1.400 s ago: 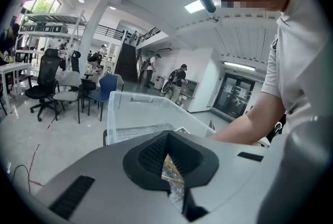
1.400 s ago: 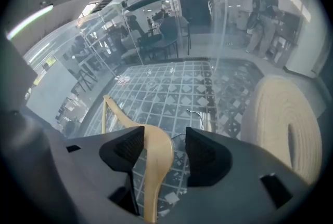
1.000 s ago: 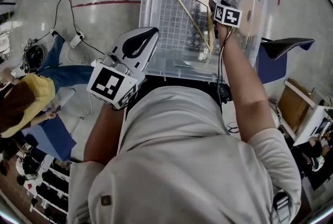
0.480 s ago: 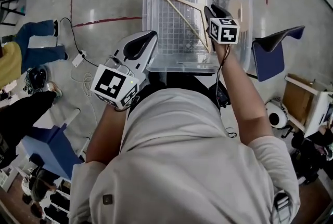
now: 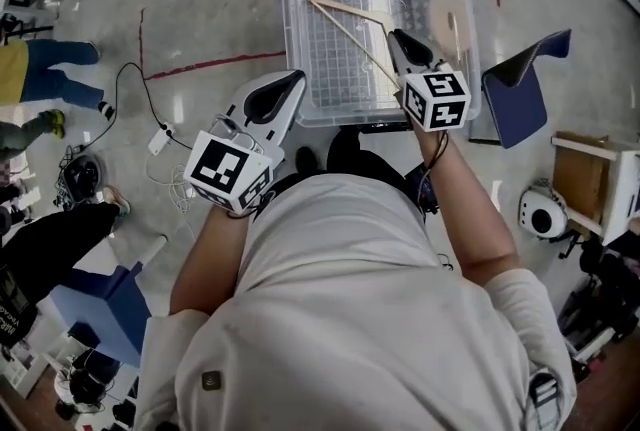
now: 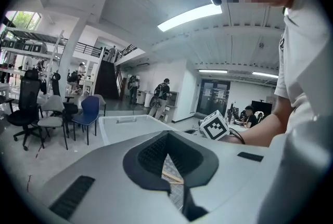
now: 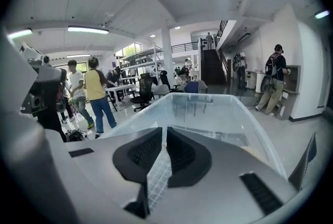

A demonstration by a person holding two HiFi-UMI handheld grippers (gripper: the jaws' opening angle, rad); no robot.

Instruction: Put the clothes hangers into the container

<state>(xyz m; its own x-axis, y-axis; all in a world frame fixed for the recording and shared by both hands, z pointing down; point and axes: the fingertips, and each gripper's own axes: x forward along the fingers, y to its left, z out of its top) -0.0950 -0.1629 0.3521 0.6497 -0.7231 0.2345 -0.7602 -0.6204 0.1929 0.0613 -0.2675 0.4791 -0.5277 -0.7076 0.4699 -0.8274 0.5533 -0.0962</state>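
A wooden hanger (image 5: pixel 345 14) lies on the gridded floor of the clear plastic container (image 5: pixel 290 39). My right gripper (image 5: pixel 400 39) hovers over the container's near right part, just beside the hanger's end. Its jaws are closing, with only a thin slit left and nothing between them (image 7: pixel 164 129). My left gripper (image 5: pixel 290 79) hangs outside the container's near left corner, shut and empty (image 6: pixel 166 141). Through the hollow behind its pads I see a strip of the hanger (image 6: pixel 171 176). The container (image 7: pixel 208 108) stretches ahead in the right gripper view.
A pale round disc (image 5: pixel 450 14) lies in the container's right side. A blue chair (image 5: pixel 520 84) stands right of it. A cable and power strip (image 5: pixel 160 134) trail on the floor at left, where people (image 5: pixel 40 84) stand. A wooden crate (image 5: pixel 600 174) sits far right.
My right gripper has drawn back from the hanger toward the container's near edge, and its jaws have narrowed. The hanger stays in the container. The left gripper has barely moved.
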